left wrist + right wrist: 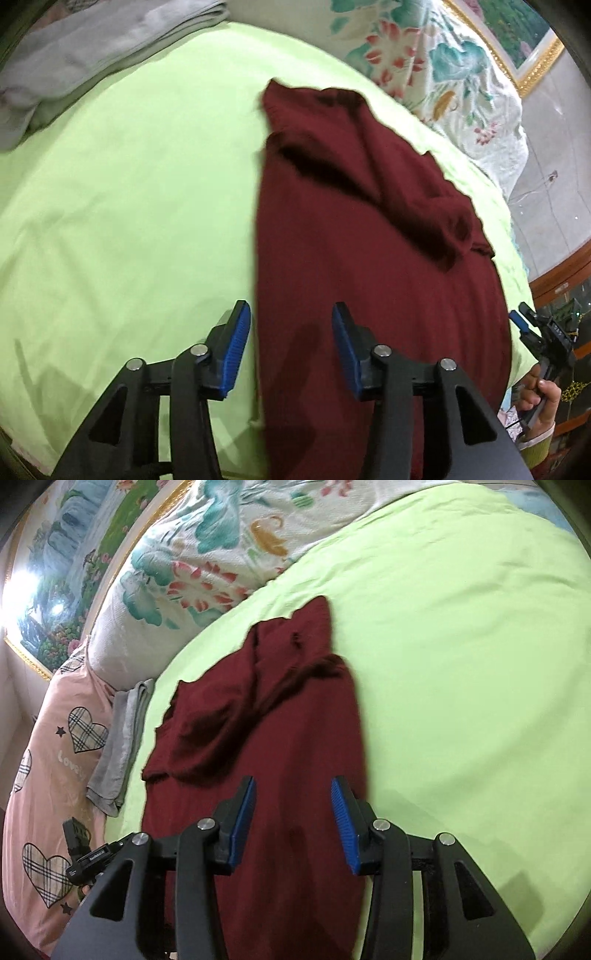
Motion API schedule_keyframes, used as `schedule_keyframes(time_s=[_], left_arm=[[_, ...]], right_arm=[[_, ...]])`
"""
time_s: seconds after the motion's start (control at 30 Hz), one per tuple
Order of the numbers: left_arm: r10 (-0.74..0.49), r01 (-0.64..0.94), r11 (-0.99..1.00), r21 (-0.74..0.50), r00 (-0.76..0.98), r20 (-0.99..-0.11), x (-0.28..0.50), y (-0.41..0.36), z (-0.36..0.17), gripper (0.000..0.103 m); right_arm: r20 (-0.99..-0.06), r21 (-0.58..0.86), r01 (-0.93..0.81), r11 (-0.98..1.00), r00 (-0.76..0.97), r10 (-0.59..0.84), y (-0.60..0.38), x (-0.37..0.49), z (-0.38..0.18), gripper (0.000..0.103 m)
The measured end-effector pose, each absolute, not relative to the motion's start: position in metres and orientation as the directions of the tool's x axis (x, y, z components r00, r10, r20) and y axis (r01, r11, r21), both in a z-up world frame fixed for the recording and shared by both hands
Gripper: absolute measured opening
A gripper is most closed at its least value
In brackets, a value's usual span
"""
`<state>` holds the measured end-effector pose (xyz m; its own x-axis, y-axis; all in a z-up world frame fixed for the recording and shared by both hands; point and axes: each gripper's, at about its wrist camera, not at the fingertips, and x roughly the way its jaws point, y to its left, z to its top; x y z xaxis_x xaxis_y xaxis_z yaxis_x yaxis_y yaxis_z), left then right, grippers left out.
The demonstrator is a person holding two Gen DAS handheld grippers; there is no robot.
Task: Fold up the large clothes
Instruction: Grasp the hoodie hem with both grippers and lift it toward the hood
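A dark red garment (369,266) lies flat on the light green bed sheet (129,206), with a sleeve folded over its upper part. My left gripper (291,350) is open and empty, hovering over the garment's left edge. My right gripper (293,823) is open and empty above the garment (280,738) near its right edge, over the green sheet (461,664). The other gripper shows at the edge of each view, the right one in the left wrist view (546,343) and the left one in the right wrist view (85,853).
A folded grey cloth (74,55) lies at the sheet's far left; it also shows in the right wrist view (118,746). A floral quilt (207,561) and a pink heart-print cover (55,775) border the sheet. A framed picture (66,554) hangs behind.
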<state>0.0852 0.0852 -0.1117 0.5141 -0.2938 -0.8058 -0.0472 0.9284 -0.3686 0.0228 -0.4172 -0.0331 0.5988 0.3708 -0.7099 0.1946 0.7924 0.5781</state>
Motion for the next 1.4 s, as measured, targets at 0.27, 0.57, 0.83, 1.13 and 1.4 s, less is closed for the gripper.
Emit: schedule_keyframes(time_s=[0.27,0.57,0.83,1.13,1.4], left_arm=[[-0.425,0.046,0.888,-0.458,0.464,-0.777,0.042,0.088,-0.127,0.059],[-0.592,0.123,0.788,-0.603,0.417,-0.69,0.011,0.086,-0.138,0.052],[-0.612,0.154,0.786,-0.599,0.335,-0.716,0.013,0.072,-0.147,0.016],[-0.595,0.191,0.788,-0.585,0.479,-0.646,0.024,0.069,-0.094,0.005],[-0.563,0.195,0.774,-0.602,0.646,-0.515,0.088,0.085,-0.028,0.005]], right_arm=[[-0.688,0.652,0.108,0.75,0.5,0.526,-0.411,-0.017,-0.052,0.044],[-0.54,0.795,-0.027,0.606,0.426,0.726,-0.392,-0.049,-0.069,0.044],[-0.57,0.769,-0.074,0.635,0.369,0.734,-0.387,-0.052,-0.069,0.038],[-0.451,0.809,-0.137,0.572,0.48,0.753,-0.395,-0.046,-0.043,0.008],[-0.338,0.81,-0.214,0.547,0.591,0.732,-0.407,0.02,0.002,0.008]])
